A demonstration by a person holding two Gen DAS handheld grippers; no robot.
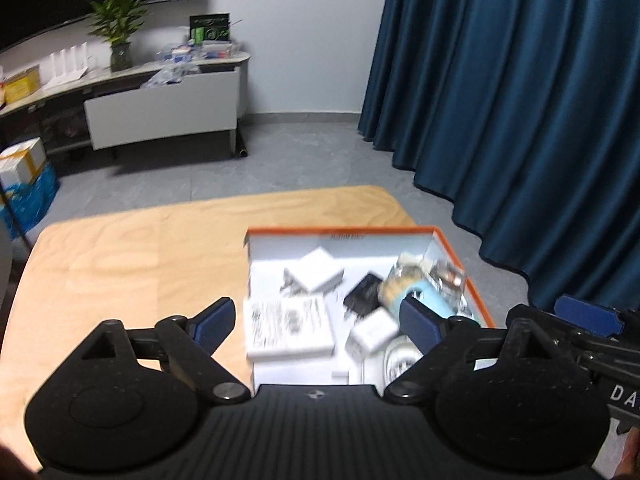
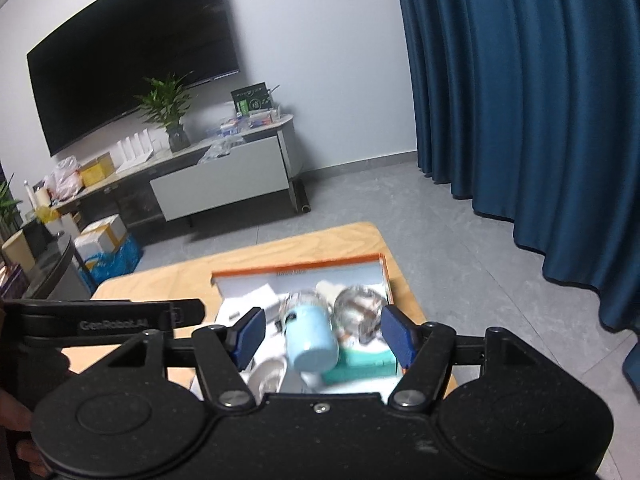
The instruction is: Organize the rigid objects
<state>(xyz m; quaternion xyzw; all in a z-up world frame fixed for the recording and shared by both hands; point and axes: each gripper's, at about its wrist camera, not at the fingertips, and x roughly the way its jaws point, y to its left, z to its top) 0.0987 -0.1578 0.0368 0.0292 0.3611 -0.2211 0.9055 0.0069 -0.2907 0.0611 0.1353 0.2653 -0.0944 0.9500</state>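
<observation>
An orange-rimmed white box (image 1: pixel 340 231) stands on the wooden table (image 1: pixel 120 260). Inside lie a printed white carton (image 1: pixel 288 328), a flat white box (image 1: pixel 320 272), a black adapter (image 1: pixel 362 296), a white charger (image 1: pixel 374 334), a light blue jar (image 1: pixel 426 294) and a clear glass piece (image 1: pixel 448 276). My left gripper (image 1: pixel 316 320) hovers open above the box's near left part, pads touching nothing. The right wrist view shows the box (image 2: pixel 296 268), the blue jar (image 2: pixel 312 340) on its side, the glass piece (image 2: pixel 360 312) and a teal carton (image 2: pixel 360 364). My right gripper (image 2: pixel 324 332) is open above them, holding nothing.
A dark blue curtain (image 1: pixel 520 120) hangs to the right of the table. Across the grey floor stands a cluttered sideboard (image 2: pixel 220 184) with a potted plant (image 2: pixel 168 108) under a wall screen (image 2: pixel 132 60). Cartons (image 2: pixel 104 236) sit on the floor at the left.
</observation>
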